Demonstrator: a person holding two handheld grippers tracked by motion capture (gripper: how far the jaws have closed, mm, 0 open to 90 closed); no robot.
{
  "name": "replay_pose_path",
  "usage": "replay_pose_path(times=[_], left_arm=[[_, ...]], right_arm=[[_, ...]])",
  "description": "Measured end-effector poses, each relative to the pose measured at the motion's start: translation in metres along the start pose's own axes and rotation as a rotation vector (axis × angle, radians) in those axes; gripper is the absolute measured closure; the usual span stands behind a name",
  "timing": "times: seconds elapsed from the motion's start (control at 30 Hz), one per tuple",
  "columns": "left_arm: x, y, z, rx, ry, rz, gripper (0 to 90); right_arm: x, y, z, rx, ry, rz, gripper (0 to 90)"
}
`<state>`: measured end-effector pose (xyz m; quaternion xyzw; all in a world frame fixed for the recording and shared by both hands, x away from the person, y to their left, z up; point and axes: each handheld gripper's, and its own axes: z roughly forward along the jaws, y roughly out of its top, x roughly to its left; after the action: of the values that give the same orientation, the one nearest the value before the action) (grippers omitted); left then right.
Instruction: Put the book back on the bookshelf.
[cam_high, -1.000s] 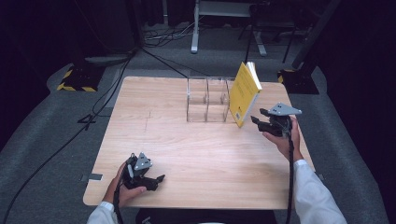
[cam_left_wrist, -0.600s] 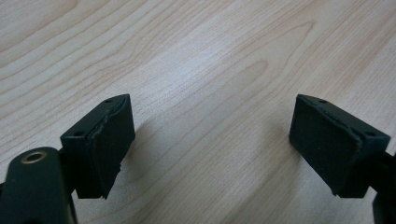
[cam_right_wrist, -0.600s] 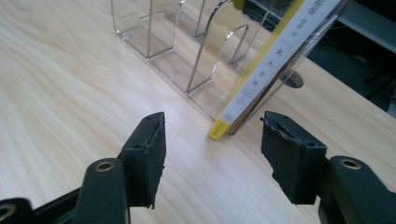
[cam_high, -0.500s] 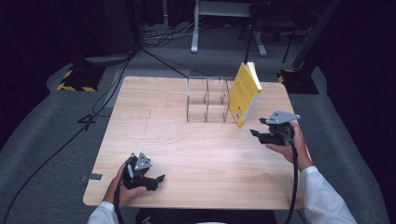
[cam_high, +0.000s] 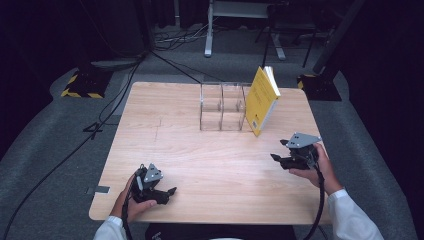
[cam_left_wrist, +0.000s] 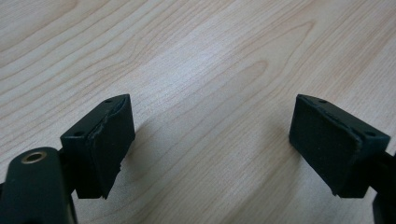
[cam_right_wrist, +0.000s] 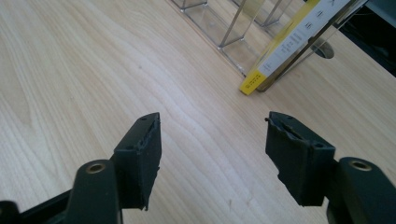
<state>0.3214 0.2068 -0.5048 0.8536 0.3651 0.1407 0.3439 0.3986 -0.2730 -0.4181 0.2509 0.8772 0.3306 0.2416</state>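
A pale wooden table (cam_high: 210, 150) with visible grain takes up the middle of the high view, on a grey carpeted floor (cam_high: 45, 150) with black cables (cam_high: 75, 145) running across its left side. Toward the upper centre of the tabletop stands a clear acrylic rack with upright dividers (cam_high: 222, 107). A yellow paperback book (cam_high: 261, 100) stands tilted against the rack's right end, its lower edge on the wood and its top leaning toward the upper right of the frame.

In the lower left of the high view, the left gripper (cam_high: 167, 192) sits low over the table near the front edge, held in the person's left hand (cam_high: 131, 200). Its own view shows the two black jaws spread wide with only bare wood between them.

At the right of the high view, the right gripper (cam_high: 276, 157) is held in the right hand (cam_high: 315, 165), below the book and apart from it. In the right gripper view its jaws also stand wide apart and grip nothing; the book's yellow corner (cam_right_wrist: 252, 84) and the rack's base (cam_right_wrist: 219, 28) lie beyond them in the upper right.

A white sleeve (cam_high: 350, 220) shows at the lower right corner of the high view.
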Motion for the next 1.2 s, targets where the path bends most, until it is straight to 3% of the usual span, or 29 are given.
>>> replay_pose_path(times=[0.33,0.8,1.07,1.2], left_arm=[[0.0,0.0,0.0,-0.001,0.0,-0.001,14.9],[0.0,0.0,0.0,0.0,0.002,-0.002,14.9],[0.0,0.0,0.0,0.001,0.004,0.0,14.9],[0.0,0.0,0.0,0.0,0.003,-0.001,14.9]], right_arm=[[0.013,-0.02,-0.003,-0.004,0.004,-0.012,33.1],[0.022,-0.049,-0.007,-0.018,-0.061,-0.006,30.7],[0.024,-0.069,-0.012,-0.023,-0.065,0.002,28.4],[0.021,-0.083,-0.017,-0.036,-0.043,0.018,27.8]])
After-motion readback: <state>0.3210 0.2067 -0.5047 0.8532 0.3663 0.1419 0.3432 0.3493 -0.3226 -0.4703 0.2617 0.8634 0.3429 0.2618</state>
